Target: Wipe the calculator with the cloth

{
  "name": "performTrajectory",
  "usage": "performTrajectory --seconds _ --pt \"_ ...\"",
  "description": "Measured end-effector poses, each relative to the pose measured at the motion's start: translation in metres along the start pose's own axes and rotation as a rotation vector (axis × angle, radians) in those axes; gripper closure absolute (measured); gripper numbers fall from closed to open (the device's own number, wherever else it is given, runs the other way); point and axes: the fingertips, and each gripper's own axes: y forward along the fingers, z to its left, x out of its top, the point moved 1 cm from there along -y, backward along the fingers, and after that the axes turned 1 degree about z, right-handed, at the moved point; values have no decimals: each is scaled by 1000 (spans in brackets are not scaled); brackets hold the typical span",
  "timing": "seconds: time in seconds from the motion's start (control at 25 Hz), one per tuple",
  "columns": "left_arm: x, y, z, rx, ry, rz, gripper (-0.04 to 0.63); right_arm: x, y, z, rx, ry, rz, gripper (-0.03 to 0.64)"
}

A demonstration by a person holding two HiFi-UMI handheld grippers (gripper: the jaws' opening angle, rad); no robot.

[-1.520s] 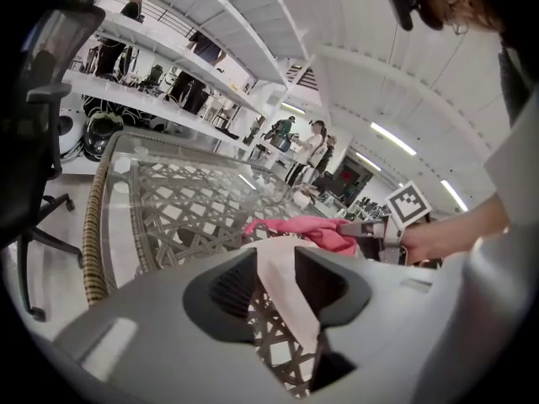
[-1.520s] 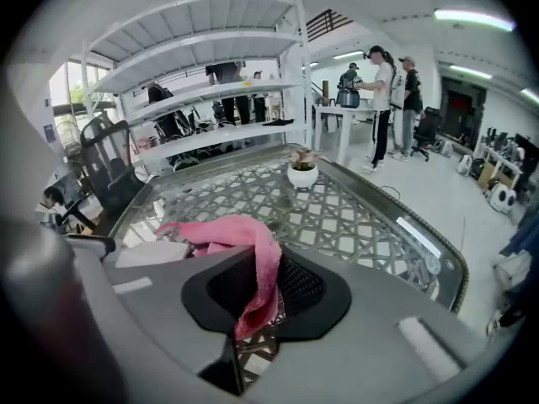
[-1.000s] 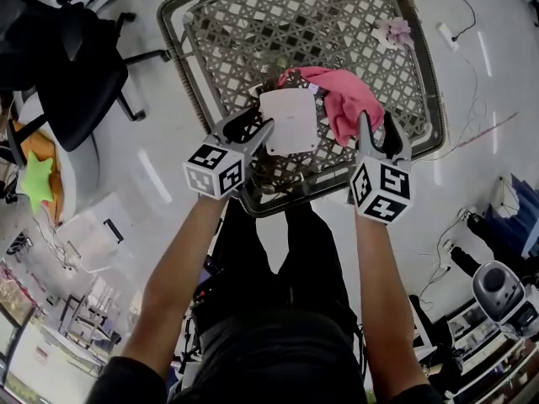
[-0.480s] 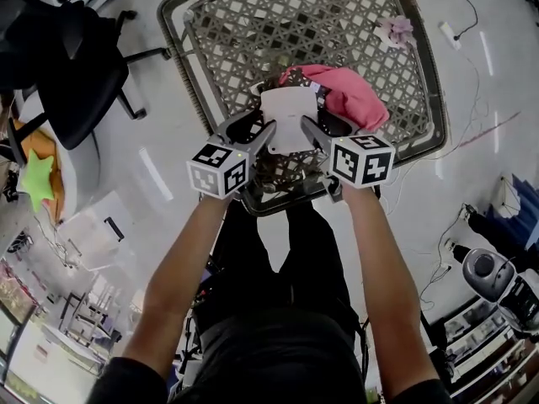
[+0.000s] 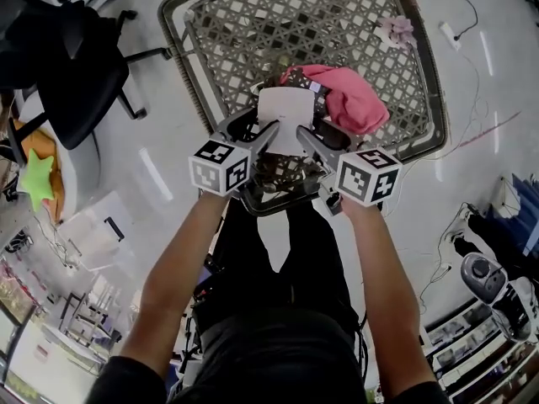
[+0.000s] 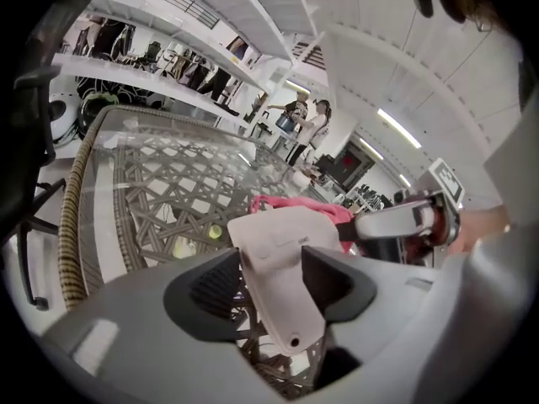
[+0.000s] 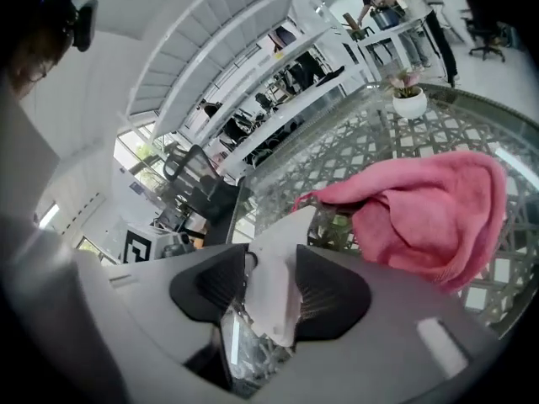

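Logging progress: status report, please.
Left hand-held gripper jaws just opened, calculator between them. Right hand-held gripper grips calculator. Cloth on table, unheld; nothing blocking.

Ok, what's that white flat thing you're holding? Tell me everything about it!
It's the calculator, a flat, off-white slab that looks plastic, showing a plain side with a small round hole near one end. It's lifted above the woven table, beside the pink cloth. The right tongs pinch one edge; the left tongs have just been opening, with it between them.
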Motion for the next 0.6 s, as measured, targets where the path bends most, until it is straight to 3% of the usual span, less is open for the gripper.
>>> performTrajectory --seconds 0.16,0.24,0.32,0.44,0.6 --pt "-3 9 -16 -63 43 53 364 7 -3 42 106 -50 -39 451" --pt "-6 11 -13 -19 96 94 342 9 -4 38 45 -106 -47 451" --pt "-2 5 -1 21 68 74 336 11 -11 11 -51 -72 -55 451" --pt "2 -6 7 18 4 39 337 -2 -15 -25 -99 -6 24 436" --pt "-2 -6 2 13 63 66 342 -24 -20 -56 -163 -11 112 425"
